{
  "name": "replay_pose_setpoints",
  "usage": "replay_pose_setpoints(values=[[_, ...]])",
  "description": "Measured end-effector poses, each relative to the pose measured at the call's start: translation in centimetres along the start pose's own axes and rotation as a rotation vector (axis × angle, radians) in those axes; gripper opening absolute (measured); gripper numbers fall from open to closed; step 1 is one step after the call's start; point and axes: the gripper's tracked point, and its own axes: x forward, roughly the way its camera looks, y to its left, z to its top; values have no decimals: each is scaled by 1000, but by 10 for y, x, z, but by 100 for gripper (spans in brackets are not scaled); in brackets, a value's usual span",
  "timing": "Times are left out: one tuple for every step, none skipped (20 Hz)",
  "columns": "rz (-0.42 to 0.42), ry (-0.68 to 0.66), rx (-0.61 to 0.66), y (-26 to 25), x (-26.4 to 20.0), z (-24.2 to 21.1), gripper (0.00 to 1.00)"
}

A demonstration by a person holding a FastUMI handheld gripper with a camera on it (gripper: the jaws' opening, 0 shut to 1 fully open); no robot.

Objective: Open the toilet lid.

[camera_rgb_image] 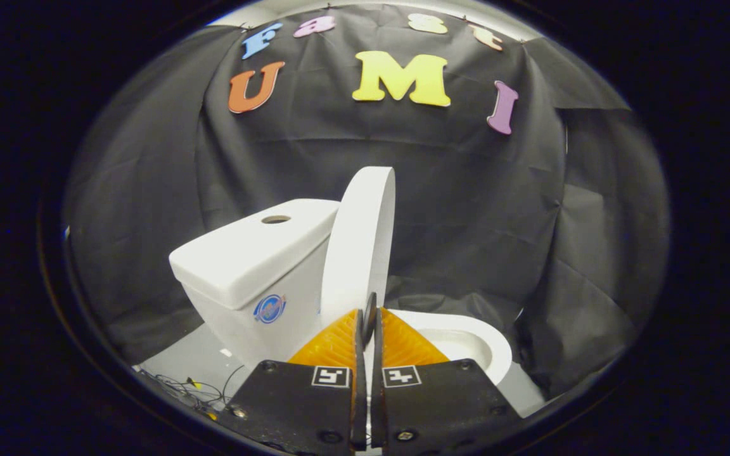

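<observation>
A white toilet stands just ahead of me against the black cloth wall. Its lid [360, 240] is raised upright and leans back against the tank [257, 253]. The open seat and bowl [466, 342] lie to the right of the fingers. My gripper [369, 311] is shut, with only a thin slit between the fingers and nothing seen held in it. Its tips sit right at the lid's lower edge, in front of it.
The tank top has a round button hole [275, 219] and its side bears a round sticker [269, 308]. Loose cables [194, 386] lie on the grey floor to the left of the toilet. Black cloth closes in the back and both sides.
</observation>
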Motion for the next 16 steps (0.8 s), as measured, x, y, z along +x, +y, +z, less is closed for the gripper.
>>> replay_pose_setpoints(values=[[1,-2,-10,6,1,1,6],[2,-3,-25,11,2,1,6],[4,-1,-46,17,3,2,6],[4,3,-67,22,3,-1,6],[3,4,-92,24,3,-1,6],[-1,5,-129,26,3,-1,7],[-5,3,-161,26,3,-1,9],[9,-1,-185,25,1,0,11],[46,-16,-183,26,-5,3,16],[99,-39,-176,29,-11,8,28],[131,-71,-168,30,-22,14,41],[144,-117,-155,30,-33,21,53],[143,-159,-131,22,-42,26,65],[152,-194,-101,14,-54,31,65],[159,-233,-64,5,-64,35,68],[153,-273,-32,-9,-78,41,71]])
